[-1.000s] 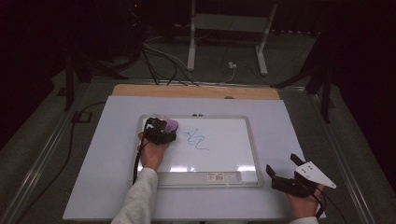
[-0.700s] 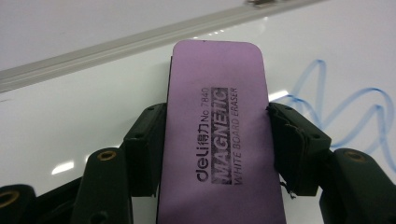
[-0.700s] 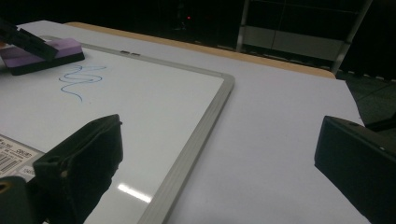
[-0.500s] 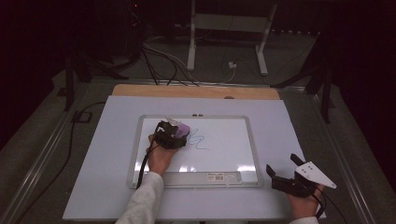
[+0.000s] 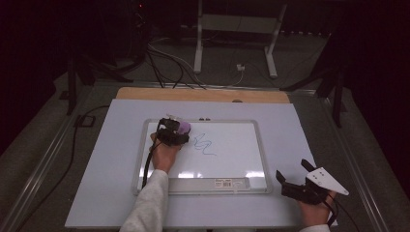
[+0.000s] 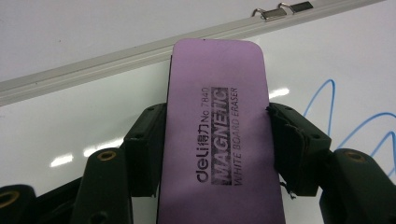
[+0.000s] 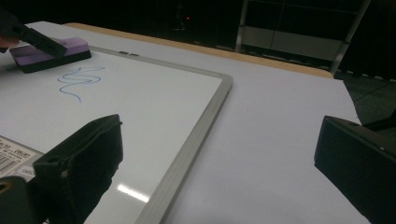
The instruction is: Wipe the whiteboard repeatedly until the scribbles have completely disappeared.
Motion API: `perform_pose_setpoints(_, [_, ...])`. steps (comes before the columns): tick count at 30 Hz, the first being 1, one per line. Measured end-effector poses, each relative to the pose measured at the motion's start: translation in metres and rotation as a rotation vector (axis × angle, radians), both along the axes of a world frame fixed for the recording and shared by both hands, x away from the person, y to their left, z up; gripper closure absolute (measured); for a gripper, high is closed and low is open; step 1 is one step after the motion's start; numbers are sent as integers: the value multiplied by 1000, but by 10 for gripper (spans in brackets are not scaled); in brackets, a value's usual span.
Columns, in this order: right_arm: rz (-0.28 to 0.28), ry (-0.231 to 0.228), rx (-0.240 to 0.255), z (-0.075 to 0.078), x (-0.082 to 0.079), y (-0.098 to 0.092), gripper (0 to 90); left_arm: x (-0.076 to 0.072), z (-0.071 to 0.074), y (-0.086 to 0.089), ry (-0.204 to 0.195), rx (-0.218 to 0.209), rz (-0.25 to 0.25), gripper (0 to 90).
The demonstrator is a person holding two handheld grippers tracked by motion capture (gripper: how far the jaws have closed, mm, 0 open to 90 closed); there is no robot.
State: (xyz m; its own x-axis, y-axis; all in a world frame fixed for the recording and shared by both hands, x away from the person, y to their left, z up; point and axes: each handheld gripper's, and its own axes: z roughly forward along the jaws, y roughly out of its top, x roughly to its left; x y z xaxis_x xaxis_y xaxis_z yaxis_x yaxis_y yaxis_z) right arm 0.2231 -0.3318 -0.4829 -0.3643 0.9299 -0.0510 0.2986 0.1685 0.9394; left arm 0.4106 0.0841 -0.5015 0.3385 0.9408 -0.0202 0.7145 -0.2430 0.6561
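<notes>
Purple eraser (image 6: 219, 140) sits clamped between the left gripper's (image 5: 172, 131) jaws, flat on the whiteboard (image 5: 232, 166) near its top-left corner, beside a blue scribble (image 5: 205, 145). Left forearm reaches forward; the eraser's near end is cut off. Right gripper (image 5: 295, 176) rests near the table's (image 5: 106, 183) edge, jaws spread, empty.

The purple eraser (image 6: 219, 140) runs off the left gripper view's bottom edge, hiding the whiteboard (image 6: 70, 130) beneath it.
</notes>
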Motion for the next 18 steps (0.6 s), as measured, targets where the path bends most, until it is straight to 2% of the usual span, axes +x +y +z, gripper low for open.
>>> perform_pose_setpoints(3, [0,2,1,0,0,0,17,-5,1,-5,2,15,-37,419])
perform_pose_setpoints(8, [2,1,0,0,0,1,17,-20,3,-20,3,43,-130,419])
perform_pose_setpoints(10, [2,1,-1,0,0,1,16,-24,3,-23,10,32,-157,419])
perform_pose_setpoints(14, [2,2,-1,0,0,1,17,-20,2,-19,23,9,-163,419])
perform_pose_setpoints(18, [0,1,-3,0,0,0,17,-10,2,-17,22,22,-129,419])
